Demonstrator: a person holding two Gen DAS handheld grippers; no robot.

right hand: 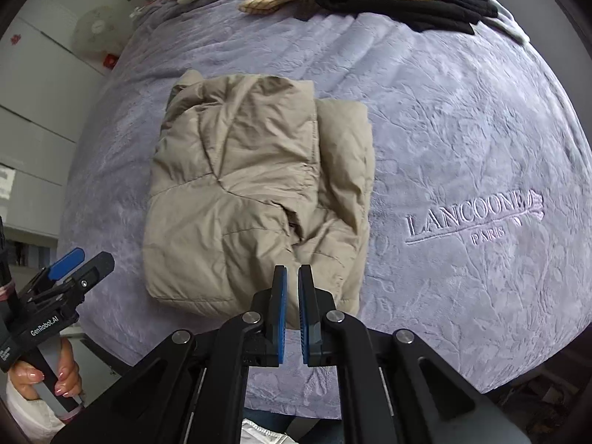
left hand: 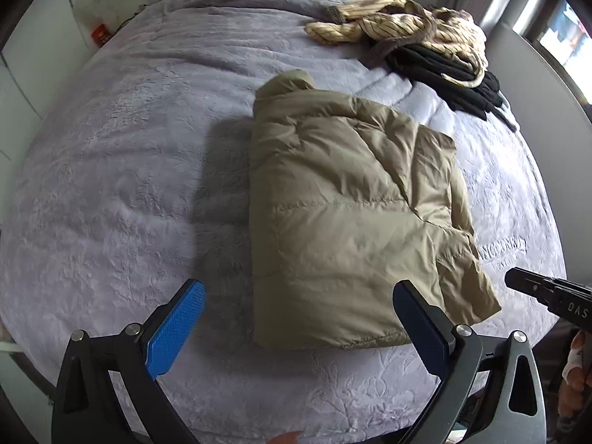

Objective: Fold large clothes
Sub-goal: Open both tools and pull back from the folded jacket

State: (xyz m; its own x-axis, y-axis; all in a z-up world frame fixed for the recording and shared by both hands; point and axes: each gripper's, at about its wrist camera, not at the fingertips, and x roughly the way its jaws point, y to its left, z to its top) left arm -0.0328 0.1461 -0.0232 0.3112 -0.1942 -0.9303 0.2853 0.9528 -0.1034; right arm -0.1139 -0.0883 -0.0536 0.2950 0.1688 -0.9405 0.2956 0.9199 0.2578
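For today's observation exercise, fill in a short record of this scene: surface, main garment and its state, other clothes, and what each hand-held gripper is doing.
surface: lilac embossed blanket with stitched "LANCOONE PARIS" lettering
main garment: beige puffer jacket, folded into a compact rectangle, lying flat
other clothes: cream striped garment and black garment, piled unfolded at the far side of the bed
left hand-held gripper: open, holding nothing, just short of the jacket's near edge
right hand-held gripper: nearly closed, nothing between the pads, over the jacket's near edge
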